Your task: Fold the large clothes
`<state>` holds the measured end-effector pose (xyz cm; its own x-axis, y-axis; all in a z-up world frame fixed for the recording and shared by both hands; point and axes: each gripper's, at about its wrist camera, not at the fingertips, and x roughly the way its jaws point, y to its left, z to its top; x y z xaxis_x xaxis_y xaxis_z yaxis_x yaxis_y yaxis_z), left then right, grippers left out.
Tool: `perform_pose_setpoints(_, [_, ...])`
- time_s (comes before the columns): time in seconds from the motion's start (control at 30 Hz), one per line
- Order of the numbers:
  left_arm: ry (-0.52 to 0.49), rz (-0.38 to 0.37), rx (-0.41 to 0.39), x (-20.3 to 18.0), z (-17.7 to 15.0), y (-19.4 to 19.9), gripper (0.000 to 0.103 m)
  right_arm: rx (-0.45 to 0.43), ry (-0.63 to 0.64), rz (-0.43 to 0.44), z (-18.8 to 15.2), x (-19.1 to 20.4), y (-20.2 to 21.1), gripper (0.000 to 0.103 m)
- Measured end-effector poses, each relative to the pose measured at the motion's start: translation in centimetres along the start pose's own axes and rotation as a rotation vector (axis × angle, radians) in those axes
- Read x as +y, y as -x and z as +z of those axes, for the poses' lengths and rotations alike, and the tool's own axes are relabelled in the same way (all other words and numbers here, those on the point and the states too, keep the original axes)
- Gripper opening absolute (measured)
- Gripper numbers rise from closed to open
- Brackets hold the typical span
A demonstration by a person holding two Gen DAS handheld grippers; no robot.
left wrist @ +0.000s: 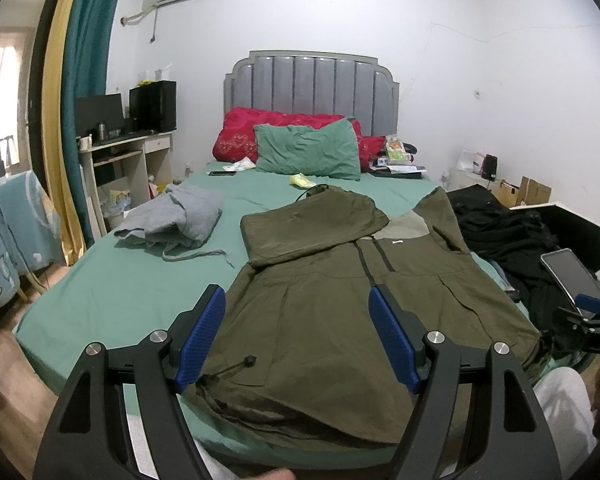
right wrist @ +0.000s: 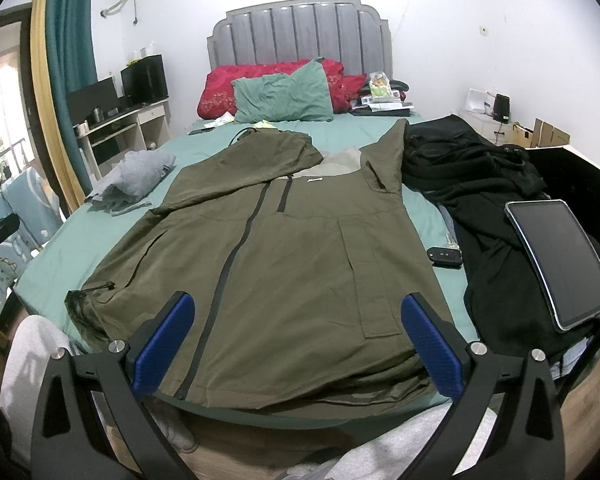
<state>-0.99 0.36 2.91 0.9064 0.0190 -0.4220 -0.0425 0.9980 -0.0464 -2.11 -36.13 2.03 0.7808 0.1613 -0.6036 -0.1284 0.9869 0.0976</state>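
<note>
An olive green hooded jacket (left wrist: pixel 340 312) lies flat, zip side up, on the green bed sheet (left wrist: pixel 112 292), hem toward me; its left sleeve is folded across the chest near the hood. It also shows in the right wrist view (right wrist: pixel 292 248). My left gripper (left wrist: pixel 300 344) is open and empty, hovering above the jacket's hem on its left side. My right gripper (right wrist: pixel 296 344) is open and empty, hovering above the hem at the bed's near edge. The right gripper's blue tip also shows at the far right of the left wrist view (left wrist: pixel 592 304).
A folded grey garment (left wrist: pixel 176 220) lies on the bed's left. A black clothes pile (right wrist: pixel 480 184), a tablet (right wrist: pixel 564 260) and a car key (right wrist: pixel 444 258) lie to the jacket's right. A green pillow (left wrist: pixel 308 152) and red pillow are at the headboard. A desk (left wrist: pixel 128 152) stands left.
</note>
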Motion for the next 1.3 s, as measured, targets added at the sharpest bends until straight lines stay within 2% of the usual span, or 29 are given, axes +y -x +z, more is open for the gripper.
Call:
perform_pose_setpoints(0.1, [-0.011, -0.035, 0.030, 0.3, 0.5, -1.2, 0.077, 0.015, 0.002, -0.005, -0.2, 0.0, -0.8, 0.102])
perform_pose_setpoints(0.27, [-0.001, -0.109, 0.101, 1.1, 0.8, -5.7, 0.077, 0.047, -0.005, -0.043, 0.2, -0.6, -3.3, 0.102])
perform_pose_setpoints(0.4, [-0.001, -0.154, 0.157, 2.3, 1.7, -10.9, 0.077, 0.074, 0.013, -0.052, 1.9, -1.4, -7.2, 0.102])
perform_pose_setpoints(0.5, [0.017, -0.152, 0.175, 3.7, 2.9, -15.3, 0.077, 0.084, 0.029, -0.033, 3.7, -2.1, -10.4, 0.102])
perform_pose_setpoints(0.63, [0.069, -0.092, 0.209, 5.8, 4.4, -22.0, 0.077, 0.108, 0.004, -0.004, 7.3, -3.7, -16.7, 0.099])
perform_pose_setpoints(0.7, [0.058, -0.065, 0.211, 5.7, 4.9, -25.1, 0.077, 0.122, -0.021, 0.006, 9.1, -4.2, -19.8, 0.090])
perform_pose_setpoints(0.8, [0.034, -0.014, 0.215, 7.0, 5.1, -30.3, 0.077, 0.128, -0.004, 0.000, 12.4, -4.1, -25.1, 0.084])
perform_pose_setpoints(0.9, [0.087, 0.040, 0.295, 9.7, 4.7, -34.9, 0.077, 0.132, 0.019, 0.026, 15.0, -3.1, -30.2, 0.080])
perform_pose_setpoints(1.03, [0.105, 0.082, 0.320, 13.0, 4.5, -38.1, 0.077, 0.170, -0.004, 0.042, 18.3, -2.4, -38.5, 0.079])
perform_pose_setpoints(1.17, [0.263, 0.074, 0.363, 16.5, 4.6, -39.9, 0.077, 0.180, -0.045, 0.003, 20.8, -2.8, -45.5, 0.079])
perform_pose_setpoints(1.23, [0.269, 0.069, 0.358, 16.7, 4.7, -40.0, 0.077, 0.184, -0.112, 0.019, 21.9, -3.2, -48.8, 0.079])
perform_pose_setpoints(1.3, [0.238, 0.099, 0.360, 16.7, 4.8, -40.6, 0.077, 0.198, -0.152, 0.037, 22.6, -3.1, -51.9, 0.080])
